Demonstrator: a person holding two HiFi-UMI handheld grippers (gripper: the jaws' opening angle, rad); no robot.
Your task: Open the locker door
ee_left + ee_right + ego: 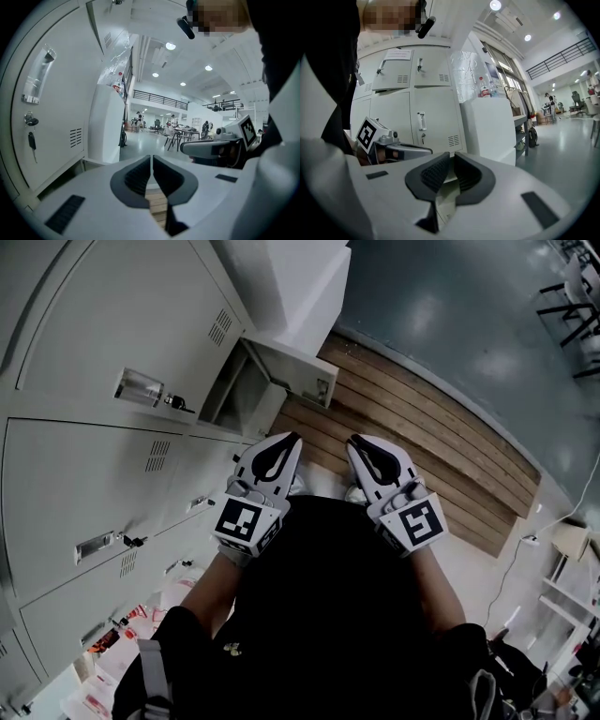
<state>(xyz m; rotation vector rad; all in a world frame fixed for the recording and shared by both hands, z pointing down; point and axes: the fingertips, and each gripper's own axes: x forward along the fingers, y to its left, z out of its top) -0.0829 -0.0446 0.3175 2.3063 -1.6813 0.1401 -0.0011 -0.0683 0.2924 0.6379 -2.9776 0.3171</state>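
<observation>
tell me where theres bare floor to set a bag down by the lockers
The wooden planks between the open locker door and the grey floor are bare. The grey floor is clear up to the chairs. Crowded: lower left by the lockers, with red-and-white clutter.

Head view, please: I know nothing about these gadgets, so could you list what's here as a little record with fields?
Place: bank of grey lockers beside a wooden floor strip
Door: one locker door stands swung open
Keys: keys hang in the lock of a closed locker nearby
Left gripper: fingers together, empty, close to the person's body
Right gripper: same, beside the left one
</observation>
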